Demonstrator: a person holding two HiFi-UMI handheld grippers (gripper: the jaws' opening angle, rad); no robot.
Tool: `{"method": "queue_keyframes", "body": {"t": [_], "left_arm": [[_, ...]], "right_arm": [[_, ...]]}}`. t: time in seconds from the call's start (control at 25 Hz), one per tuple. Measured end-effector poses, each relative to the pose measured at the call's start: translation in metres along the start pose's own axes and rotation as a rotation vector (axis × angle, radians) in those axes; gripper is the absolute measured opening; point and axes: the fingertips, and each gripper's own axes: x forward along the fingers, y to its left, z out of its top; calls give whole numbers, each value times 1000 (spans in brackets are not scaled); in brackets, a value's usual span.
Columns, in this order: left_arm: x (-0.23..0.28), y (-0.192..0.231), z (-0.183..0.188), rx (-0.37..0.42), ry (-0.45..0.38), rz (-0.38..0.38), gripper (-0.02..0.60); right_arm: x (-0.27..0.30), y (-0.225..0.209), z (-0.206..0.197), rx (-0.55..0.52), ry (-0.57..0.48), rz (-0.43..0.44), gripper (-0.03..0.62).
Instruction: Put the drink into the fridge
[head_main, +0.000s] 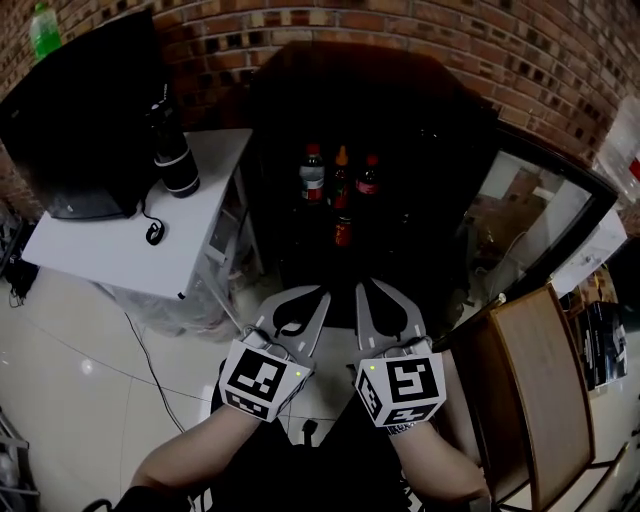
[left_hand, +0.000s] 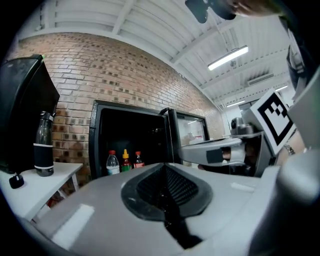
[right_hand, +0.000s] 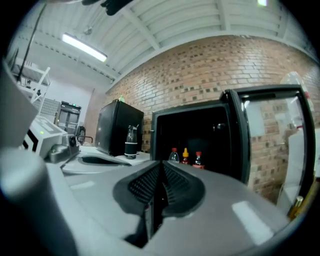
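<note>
— On the shelf inside the black open fridge (head_main: 440, 140): how many drinks?

— Three in a close row. Clear plastic bottle with a red cap (head_main: 313, 175), slim orange-capped bottle (head_main: 341, 170), dark red-capped bottle (head_main: 368, 176). A fourth dark bottle (head_main: 343, 228) sits lower down. Cannot tell which one the task means.

— Long axes?

— All vertical, caps up, none leaning.

— And the tongs?

— Left gripper (head_main: 318, 298) and right gripper (head_main: 368, 290) are side by side, well back from the shelf and pointing level. The bottle row lies straight ahead of both. Each pair of jaws is pressed together with nothing between; the left gripper view (left_hand: 163, 167) and right gripper view (right_hand: 161, 167) both show a closed seam.

— So where does the task stand?

— Judgement only: the drink looks placed and both hands are free of it.

— What does the coming move turn on?

— Probably the glass-panelled fridge door (head_main: 530, 205). It stands swung open to the right of the cavity, and the right gripper is the nearer one. Shutting it would mean a push leftward across the opening.
</note>
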Motion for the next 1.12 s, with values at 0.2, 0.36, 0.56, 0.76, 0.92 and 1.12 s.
{"method": "queue_keyframes", "body": {"t": [0.2,0.36,0.56,0.76,0.92,1.12], "left_arm": [[-31,-18,12,6,-21,-13,3],[-50,-27,21,4,-35,0,3],[-70,-37,28,0,-53,8,3],[-88,-49,30,19,-61,2,3],[-96,-59,36,36,-67,-15,3],[-104,-66,47,59,-83,-27,3]], "right_arm": [[-22,22,3,-18,0,13,0],[-40,36,10,-33,-7,31,0],[-62,46,17,-47,-17,33,0],[-82,60,23,-64,-34,39,0],[-93,68,28,-67,-45,39,0],[-102,72,35,-73,-54,34,0]]}}
